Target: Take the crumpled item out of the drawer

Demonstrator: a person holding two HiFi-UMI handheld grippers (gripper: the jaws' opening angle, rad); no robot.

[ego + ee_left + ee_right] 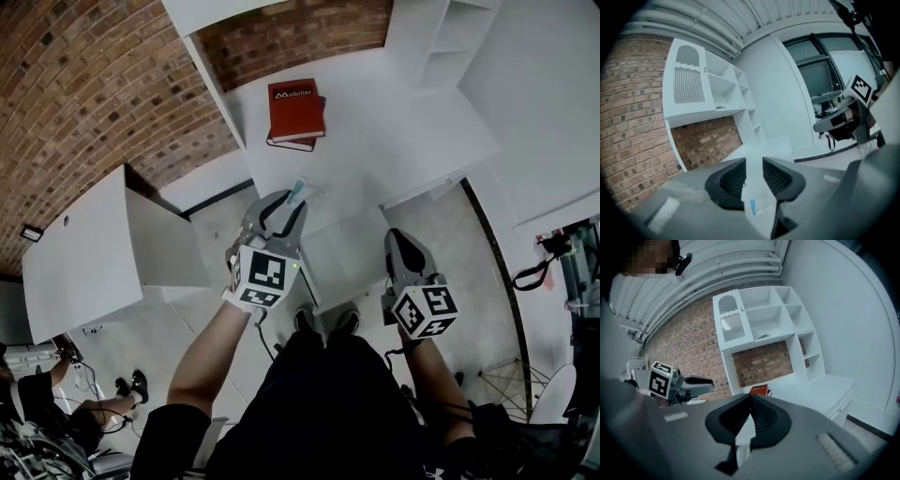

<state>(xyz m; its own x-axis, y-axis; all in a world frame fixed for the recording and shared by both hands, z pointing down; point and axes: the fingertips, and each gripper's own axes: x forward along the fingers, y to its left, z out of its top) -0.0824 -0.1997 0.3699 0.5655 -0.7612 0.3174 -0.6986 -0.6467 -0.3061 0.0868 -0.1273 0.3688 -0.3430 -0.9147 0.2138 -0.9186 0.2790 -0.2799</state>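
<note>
My left gripper (289, 202) is raised over the white desk (394, 122), shut on a crumpled clear wrapper with a blue mark (298, 191). In the left gripper view the wrapper (757, 205) sits between the two dark pads of that gripper (754, 176) and sticks out past them. The open white drawer (339, 251) lies below, between my two hands. My right gripper (398, 236) hangs to the right of the drawer. Its jaws (750, 405) meet at the tips with nothing in them.
A red book (296, 112) lies on the desk near the brick wall (94, 84). White shelves (441, 37) stand at the back right. A white cabinet door (84, 253) stands open at the left. A person (37, 398) sits at the lower left.
</note>
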